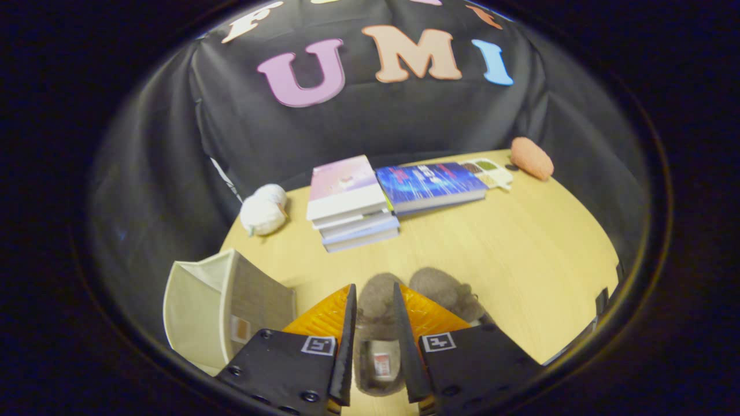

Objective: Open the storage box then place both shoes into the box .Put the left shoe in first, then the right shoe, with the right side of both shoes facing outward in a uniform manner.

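Two fuzzy grey-brown slippers lie on the wooden table. One slipper sits between my fingers, its toe pointing away and its opening with a small insole label facing up. My gripper is shut on it, with both fingers pressing its sides. The second slipper rests just right of the fingers, partly hidden behind the right one. The beige fabric storage box stands to the left of the fingers with its lid flap up and its inside showing.
Beyond the slippers a stack of books lies beside a blue book. A white plush toy lies at the table's far left, an orange plush and a small palette at the far right.
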### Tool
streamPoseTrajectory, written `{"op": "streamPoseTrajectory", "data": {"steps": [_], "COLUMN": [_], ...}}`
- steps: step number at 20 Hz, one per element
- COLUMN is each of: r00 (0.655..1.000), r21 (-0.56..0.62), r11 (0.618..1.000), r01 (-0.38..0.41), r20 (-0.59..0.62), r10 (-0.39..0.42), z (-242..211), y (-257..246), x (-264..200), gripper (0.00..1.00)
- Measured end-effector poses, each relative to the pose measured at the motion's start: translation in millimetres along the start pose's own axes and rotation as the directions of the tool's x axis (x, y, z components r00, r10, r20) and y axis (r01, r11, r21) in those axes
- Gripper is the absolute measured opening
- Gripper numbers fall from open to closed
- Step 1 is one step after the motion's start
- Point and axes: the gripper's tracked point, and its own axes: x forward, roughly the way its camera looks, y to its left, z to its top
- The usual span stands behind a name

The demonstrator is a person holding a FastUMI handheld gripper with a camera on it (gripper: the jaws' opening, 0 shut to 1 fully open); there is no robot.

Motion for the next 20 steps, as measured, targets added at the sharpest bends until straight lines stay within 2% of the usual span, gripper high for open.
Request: {"op": "streamPoseTrajectory", "data": {"steps": [5, 11, 20], "r00": [0.989, 0.966, 0.961], "r21": [-0.009, -0.045, -0.021], "r11": [0.999, 0.998, 0.999], "r01": [0.044, 0.052, 0.038], "r20": [-0.143, -0.249, -0.273], "r10": [-0.045, -0.062, -0.042], "z": [-65.3, -109.6, -114.2], "y": [-22.5, -32.3, -30.3], "x": [20.7, 39.5, 45.6], "gripper": [0.40, 0.40, 0.40]}}
